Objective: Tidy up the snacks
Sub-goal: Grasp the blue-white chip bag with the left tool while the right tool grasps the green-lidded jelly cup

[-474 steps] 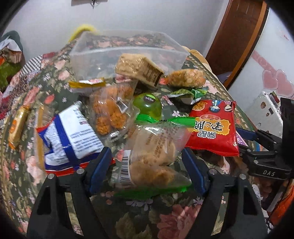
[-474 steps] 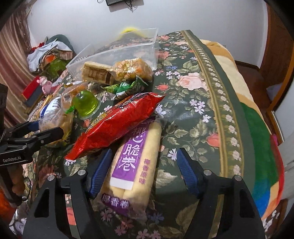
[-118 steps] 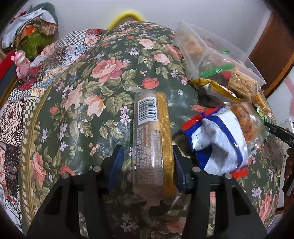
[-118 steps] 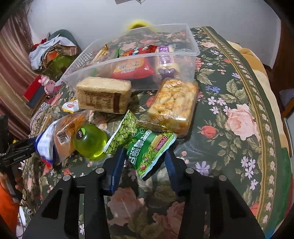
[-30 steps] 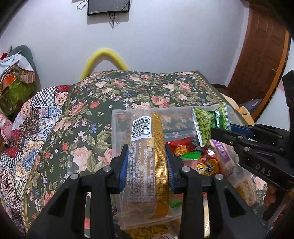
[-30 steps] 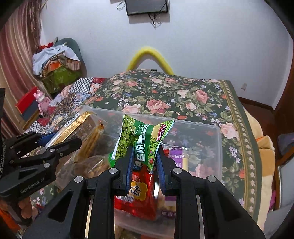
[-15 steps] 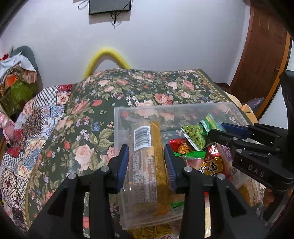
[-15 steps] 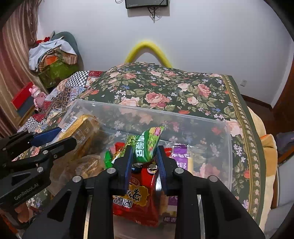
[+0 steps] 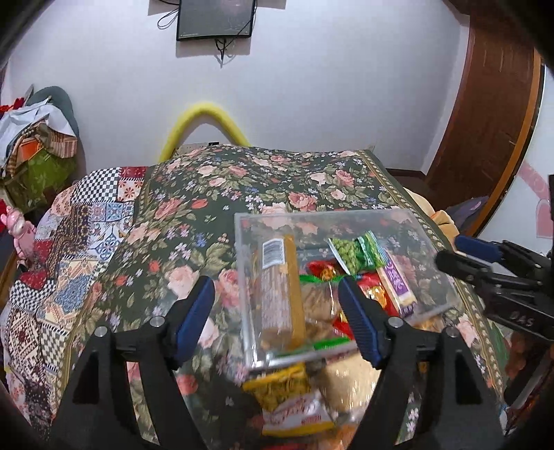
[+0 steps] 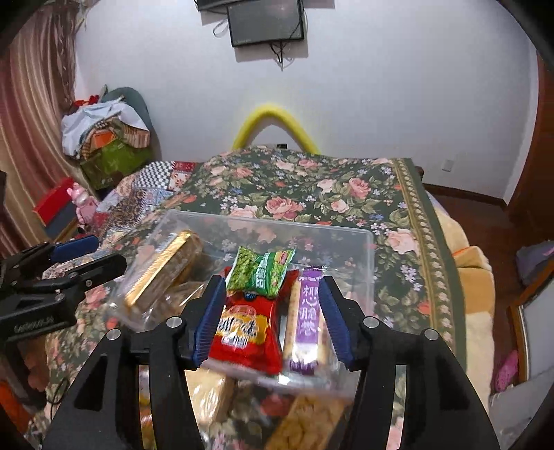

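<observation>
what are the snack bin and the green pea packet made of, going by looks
Snack bin: seemingly clear rigid plastic, glossy; the floral cloth and the snacks show through its straight walls.

Green pea packet: probably thin printed plastic film, shiny; it looks crinkled, with a crimped end seal. Whether it is foil-lined cannot be told.

A home bedroom: floral bedspread (image 9: 277,180), wall-mounted TV (image 10: 266,22), curtain (image 10: 31,104), piled clothes (image 10: 104,124)

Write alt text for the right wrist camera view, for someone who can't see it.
The right gripper, jaws opening and empty, hangs over a clear plastic bin on a floral bedspread. Inside lie a green pea packet on a red snack bag, a purple-labelled pack and a gold-edged biscuit pack. The left gripper shows at the left edge.
</observation>
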Motion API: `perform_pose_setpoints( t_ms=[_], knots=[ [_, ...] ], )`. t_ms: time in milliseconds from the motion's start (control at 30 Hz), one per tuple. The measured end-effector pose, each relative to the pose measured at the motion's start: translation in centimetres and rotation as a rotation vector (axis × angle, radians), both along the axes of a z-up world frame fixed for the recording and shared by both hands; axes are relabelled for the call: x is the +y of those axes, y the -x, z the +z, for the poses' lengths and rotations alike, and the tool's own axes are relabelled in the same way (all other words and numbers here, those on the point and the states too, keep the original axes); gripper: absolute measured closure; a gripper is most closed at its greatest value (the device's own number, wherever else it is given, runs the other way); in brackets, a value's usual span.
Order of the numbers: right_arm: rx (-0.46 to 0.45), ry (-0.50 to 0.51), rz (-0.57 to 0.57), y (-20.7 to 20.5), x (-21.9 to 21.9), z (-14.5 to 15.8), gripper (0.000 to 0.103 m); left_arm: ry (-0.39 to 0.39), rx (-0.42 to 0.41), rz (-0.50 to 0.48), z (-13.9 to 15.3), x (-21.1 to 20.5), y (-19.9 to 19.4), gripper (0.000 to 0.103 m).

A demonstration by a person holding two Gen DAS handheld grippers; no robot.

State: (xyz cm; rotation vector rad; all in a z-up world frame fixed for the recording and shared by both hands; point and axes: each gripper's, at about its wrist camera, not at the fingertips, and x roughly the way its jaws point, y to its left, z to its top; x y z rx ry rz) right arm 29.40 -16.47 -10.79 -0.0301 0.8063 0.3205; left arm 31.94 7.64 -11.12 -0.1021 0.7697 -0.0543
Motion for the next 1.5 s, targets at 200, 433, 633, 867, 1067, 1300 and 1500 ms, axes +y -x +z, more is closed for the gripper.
perform_pose_setpoints(
  t_ms=[200, 433, 633, 867, 1067, 1300, 1500],
  knots=[
    [-0.047, 0.031, 0.0, 4.0, -0.5, 1.1, 0.046, -0.006, 0.022, 0.009, 0.1, 0.9, 3.2, 0.027],
    [-0.012, -0.003, -0.012, 8.2, -1.4, -0.1, 0.044, -0.027, 0.094, -0.001, -1.8, 1.5, 7.7, 0.026],
    [0.048, -0.03, 0.001, 10.7, -1.0, -1.7, 0.044, -0.034, 0.159, 0.015, -4.5, 1.6, 11.4, 0.017],
    [0.098, -0.02, 0.031, 13.0, 0.2, -3.5, 0.044, -0.01, 0.231, 0.005, -7.2, 1.4, 13.9, 0.016],
    [0.138, -0.007, 0.063, 13.3, 1.6, -5.1, 0.044, 0.011, 0.303, -0.002, -9.9, 1.0, 14.3, 0.016],
    [0.164, 0.007, 0.097, 12.6, 3.7, -6.4, 0.044, 0.071, 0.317, 0.041, -11.6, 2.3, 13.8, 0.015],
    [0.191, 0.006, 0.113, 11.2, 5.2, -8.0, 0.044, 0.128, 0.316, 0.07, -12.8, 3.9, 13.0, 0.015]
  ],
)
